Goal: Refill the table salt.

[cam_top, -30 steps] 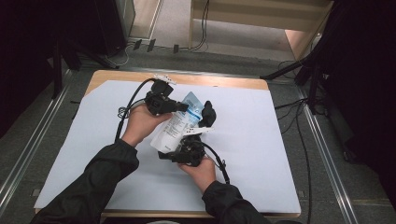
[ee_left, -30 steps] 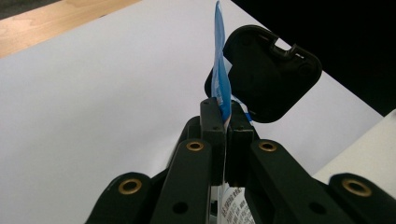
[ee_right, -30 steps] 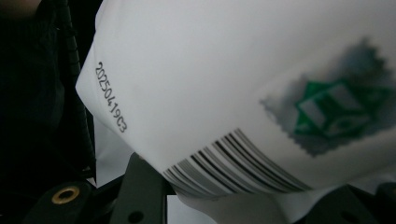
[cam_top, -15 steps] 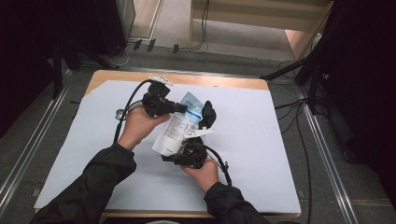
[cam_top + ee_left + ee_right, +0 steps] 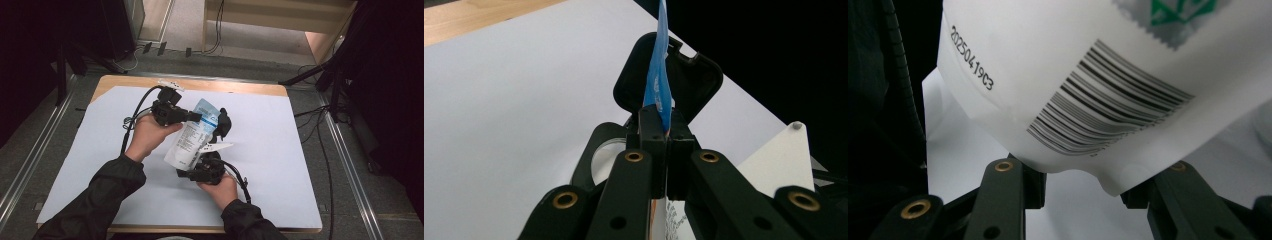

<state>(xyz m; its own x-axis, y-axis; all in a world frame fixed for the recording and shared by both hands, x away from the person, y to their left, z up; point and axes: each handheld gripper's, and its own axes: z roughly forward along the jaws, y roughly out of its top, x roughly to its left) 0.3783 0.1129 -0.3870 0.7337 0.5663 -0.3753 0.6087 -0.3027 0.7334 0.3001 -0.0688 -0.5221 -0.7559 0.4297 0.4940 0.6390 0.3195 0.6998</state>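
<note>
Surface (image 5: 310, 200) under white sheet, wood strip bare along far edge. White-and-blue refill pouch (image 5: 192, 137) lifted above mid-surface, tilted, blue top toward far edge. Left claw (image 5: 197, 117) clamped together on pouch's blue top edge; thin blue film pinched between pads. Right claw (image 5: 192, 172) clamped on pouch's white bottom end, barcode side facing its camera.
</note>
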